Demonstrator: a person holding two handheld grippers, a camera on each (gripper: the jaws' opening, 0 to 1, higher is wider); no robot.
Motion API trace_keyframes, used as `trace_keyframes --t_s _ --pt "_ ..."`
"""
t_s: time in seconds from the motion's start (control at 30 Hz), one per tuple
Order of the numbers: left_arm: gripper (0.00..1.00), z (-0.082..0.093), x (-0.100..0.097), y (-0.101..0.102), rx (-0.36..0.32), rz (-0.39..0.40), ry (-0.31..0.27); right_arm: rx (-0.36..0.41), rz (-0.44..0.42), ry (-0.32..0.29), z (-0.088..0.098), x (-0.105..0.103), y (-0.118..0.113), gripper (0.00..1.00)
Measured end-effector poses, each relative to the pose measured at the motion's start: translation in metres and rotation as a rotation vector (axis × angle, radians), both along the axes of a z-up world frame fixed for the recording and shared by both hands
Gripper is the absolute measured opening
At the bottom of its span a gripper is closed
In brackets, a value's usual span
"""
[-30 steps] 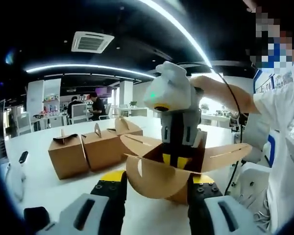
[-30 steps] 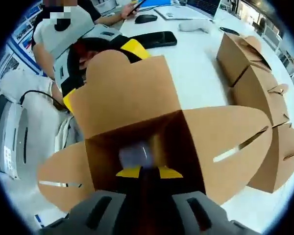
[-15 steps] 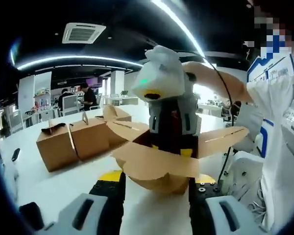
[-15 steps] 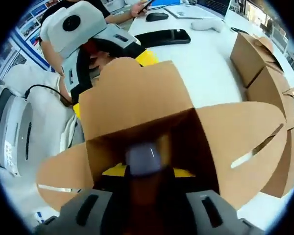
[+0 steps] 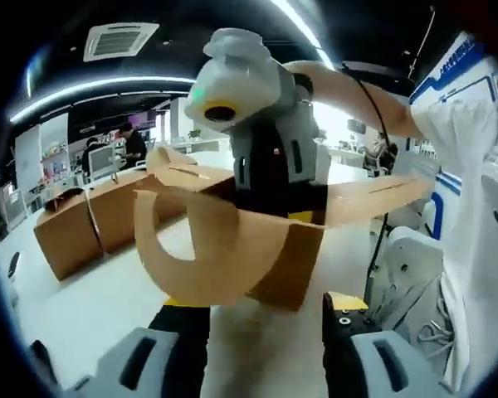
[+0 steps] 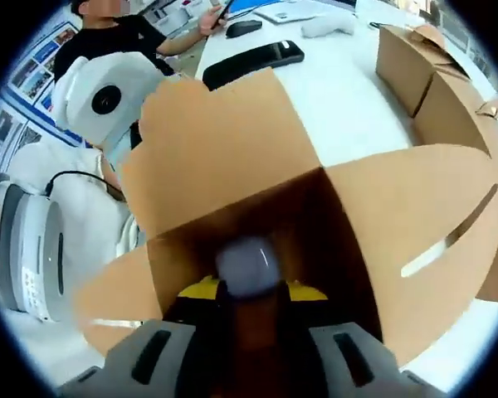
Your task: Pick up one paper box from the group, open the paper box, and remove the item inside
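Note:
An open brown paper box [image 5: 266, 249] hangs tilted, flaps spread, just above the white table [image 5: 91, 307]. My right gripper [image 5: 274, 178] reaches down into it from above. In the right gripper view the box [image 6: 224, 166] surrounds my right gripper [image 6: 251, 290], which is shut on a dark item with a pale rounded top [image 6: 247, 264]. My left gripper [image 5: 266, 305] is open below the box, its jaws wide apart and the right jaw clear of the box wall. The left gripper [image 6: 108, 108] also shows behind the far flap.
Closed paper boxes [image 5: 66, 240] stand in a row at the left; two more of them [image 6: 415, 58] are at the upper right. A black device [image 6: 253, 62] and a mouse [image 6: 243, 27] lie on the table near a seated person [image 6: 124, 33]. A white chair [image 6: 29, 249] stands beside me.
The box has risen and tilted relative to my left jaws, which had straddled it. The item's pale top has come up higher between my right jaws.

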State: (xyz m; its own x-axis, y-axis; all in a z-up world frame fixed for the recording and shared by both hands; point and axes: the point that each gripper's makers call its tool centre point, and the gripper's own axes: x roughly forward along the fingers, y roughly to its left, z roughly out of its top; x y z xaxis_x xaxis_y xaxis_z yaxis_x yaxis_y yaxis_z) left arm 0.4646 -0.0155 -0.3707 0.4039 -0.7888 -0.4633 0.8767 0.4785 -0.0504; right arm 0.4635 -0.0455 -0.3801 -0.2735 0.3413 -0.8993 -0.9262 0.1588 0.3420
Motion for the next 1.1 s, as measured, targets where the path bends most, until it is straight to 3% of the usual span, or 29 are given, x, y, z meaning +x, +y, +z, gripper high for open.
trace_keyframes --t_s 0.1,0.13,0.47,0.5,0.53,0.57,0.63,0.77,1.1 --pt "0.49 -0.001 0.004 -0.004 -0.016 0.016 0.004 0.018 -0.018 0.021 0.0 -0.002 0.002 0.28" --pt "0.49 -0.001 0.005 -0.005 -0.019 0.018 0.002 0.055 -0.032 0.048 0.002 -0.006 0.008 0.28" --pt "0.48 0.001 0.002 -0.008 -0.023 0.006 -0.006 0.074 -0.089 0.082 0.007 0.001 0.008 0.22" --pt "0.48 0.0 0.002 -0.008 -0.022 0.005 -0.006 0.074 -0.085 0.082 0.007 0.001 0.008 0.22" --pt "0.48 -0.003 0.003 -0.009 -0.012 0.009 -0.006 0.061 -0.009 0.02 0.002 0.0 0.007 0.24" --pt "0.48 -0.004 0.003 -0.009 -0.006 0.011 -0.005 0.054 0.02 0.013 0.0 -0.005 0.006 0.28" --pt "0.49 -0.003 0.001 -0.009 -0.004 -0.004 -0.001 0.021 -0.02 0.055 0.0 -0.011 0.006 0.28" --pt "0.49 -0.003 0.0 -0.01 -0.008 -0.008 0.003 0.029 -0.026 0.094 0.001 -0.008 0.006 0.27" --pt "0.51 -0.003 0.003 -0.008 -0.007 -0.005 -0.011 0.1 -0.058 0.133 0.015 -0.002 0.006 0.18"
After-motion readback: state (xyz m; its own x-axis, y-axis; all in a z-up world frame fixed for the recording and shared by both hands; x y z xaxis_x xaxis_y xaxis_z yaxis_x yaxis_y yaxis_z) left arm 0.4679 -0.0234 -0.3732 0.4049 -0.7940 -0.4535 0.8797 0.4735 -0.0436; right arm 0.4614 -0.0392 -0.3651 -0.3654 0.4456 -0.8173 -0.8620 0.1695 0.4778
